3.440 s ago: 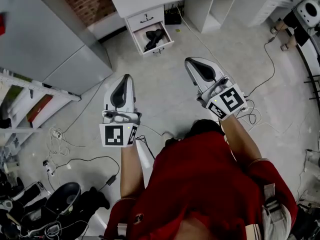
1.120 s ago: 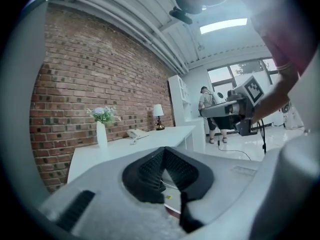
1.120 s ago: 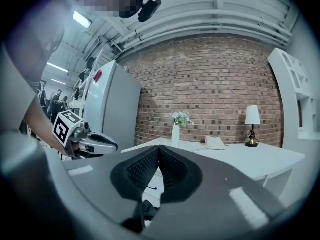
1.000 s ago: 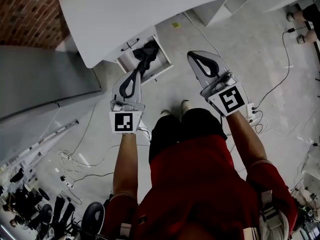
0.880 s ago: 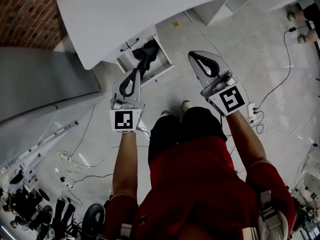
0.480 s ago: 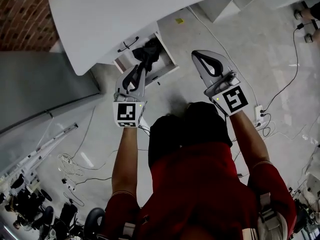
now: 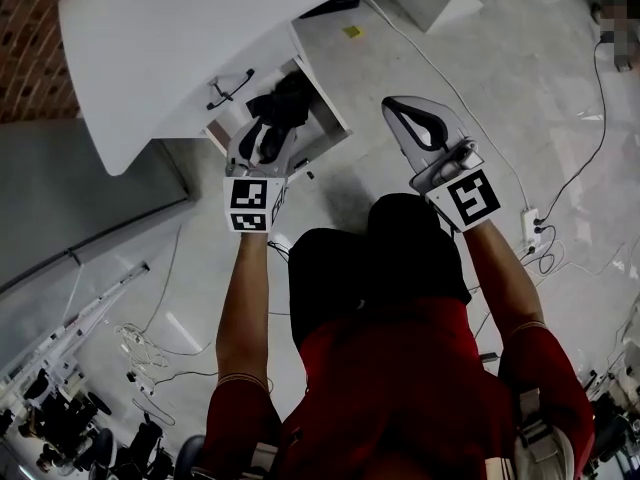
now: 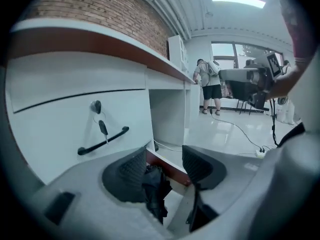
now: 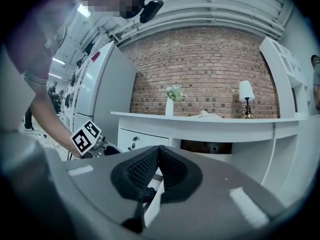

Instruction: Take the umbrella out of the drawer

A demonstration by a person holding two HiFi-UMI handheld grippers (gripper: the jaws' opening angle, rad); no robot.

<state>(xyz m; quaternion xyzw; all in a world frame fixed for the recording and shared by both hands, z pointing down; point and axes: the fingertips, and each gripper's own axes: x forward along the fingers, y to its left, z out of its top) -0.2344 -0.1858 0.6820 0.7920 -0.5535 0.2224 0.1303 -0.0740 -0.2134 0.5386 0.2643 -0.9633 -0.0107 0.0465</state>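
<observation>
Black fabric of the umbrella lies bunched in the open drawer, between its side walls and below the white desk. Head view: compared with a second ago, the left gripper has dropped from in front of the drawer to its front edge, with the tips now over the umbrella. The right gripper has sunk too but hangs well apart over the floor. Left gripper view: the left gripper has just been opening and its jaws stand spread. The umbrella shows in the gap below them, and no pad presses on it. Right gripper view: the right gripper has its pads pressed together, with nothing between them. Judgement: the approach is done and the grasp is not yet made; the umbrella remains in the drawer.
</observation>
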